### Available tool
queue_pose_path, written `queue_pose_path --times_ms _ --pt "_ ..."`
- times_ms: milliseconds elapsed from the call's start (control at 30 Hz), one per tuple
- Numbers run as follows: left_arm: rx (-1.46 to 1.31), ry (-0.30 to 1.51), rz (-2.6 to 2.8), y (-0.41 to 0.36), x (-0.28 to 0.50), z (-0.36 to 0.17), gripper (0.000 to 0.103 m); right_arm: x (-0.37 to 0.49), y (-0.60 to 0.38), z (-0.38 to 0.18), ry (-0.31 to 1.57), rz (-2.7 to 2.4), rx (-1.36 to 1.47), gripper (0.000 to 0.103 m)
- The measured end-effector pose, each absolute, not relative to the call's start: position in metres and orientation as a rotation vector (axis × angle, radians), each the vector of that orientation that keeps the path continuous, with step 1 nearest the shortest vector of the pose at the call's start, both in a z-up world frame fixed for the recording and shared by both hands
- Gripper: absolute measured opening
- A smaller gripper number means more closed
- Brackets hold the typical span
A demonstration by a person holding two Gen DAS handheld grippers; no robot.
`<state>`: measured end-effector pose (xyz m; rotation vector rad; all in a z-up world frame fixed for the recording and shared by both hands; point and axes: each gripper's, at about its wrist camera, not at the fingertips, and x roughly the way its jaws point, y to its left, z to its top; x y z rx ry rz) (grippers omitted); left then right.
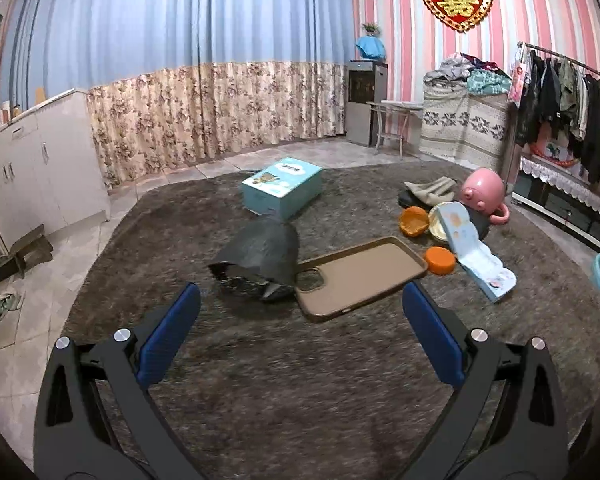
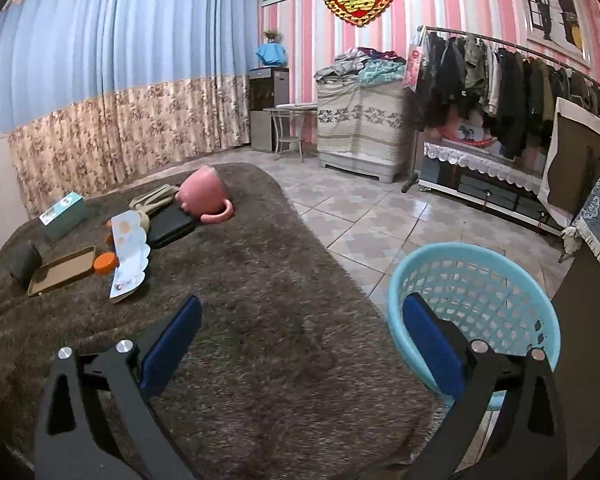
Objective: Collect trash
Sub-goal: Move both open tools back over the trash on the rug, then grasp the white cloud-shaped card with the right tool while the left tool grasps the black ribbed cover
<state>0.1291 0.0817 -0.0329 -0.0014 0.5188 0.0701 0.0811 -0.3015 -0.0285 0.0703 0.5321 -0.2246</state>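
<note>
Here the brown shaggy rug (image 1: 300,360) serves as the reference for everything else. Above its near part the left gripper (image 1: 301,316) hovers with its blue-padded fingers (image 1: 168,340) spread wide and nothing between them; just ahead of it on the rug lie a brown phone case (image 1: 360,276) and, touching the case's camera-hole end, a crumpled black bag (image 1: 260,264). Further along the rug sits a light-blue carton (image 1: 282,188), and toward the rug's right side a cluster of litter — an orange lid (image 1: 441,260), an orange cup (image 1: 413,221), a flattened pale-blue package (image 1: 476,252), a tipped pink piggy mug (image 1: 483,194) and a folded beige cloth (image 1: 432,190). The right gripper (image 2: 301,318) also hangs over the rug, near its right edge, with its fingers (image 2: 172,340) apart and empty. Just off that edge, on the tiled floor (image 2: 364,216), stands a light-blue mesh basket (image 2: 476,280); the gripper's right finger overlaps its rim in the right wrist view. The same litter shows at the rug's far left there — well apart from the basket.
</note>
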Motion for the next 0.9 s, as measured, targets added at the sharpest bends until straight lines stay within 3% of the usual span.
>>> queue_pose_path --times_ms 900 --pt "-0.012 0.625 0.153 0.136 0.14 -0.066 0.098 0.204 -0.178 -0.078 0.757 0.063 -0.042 0.097"
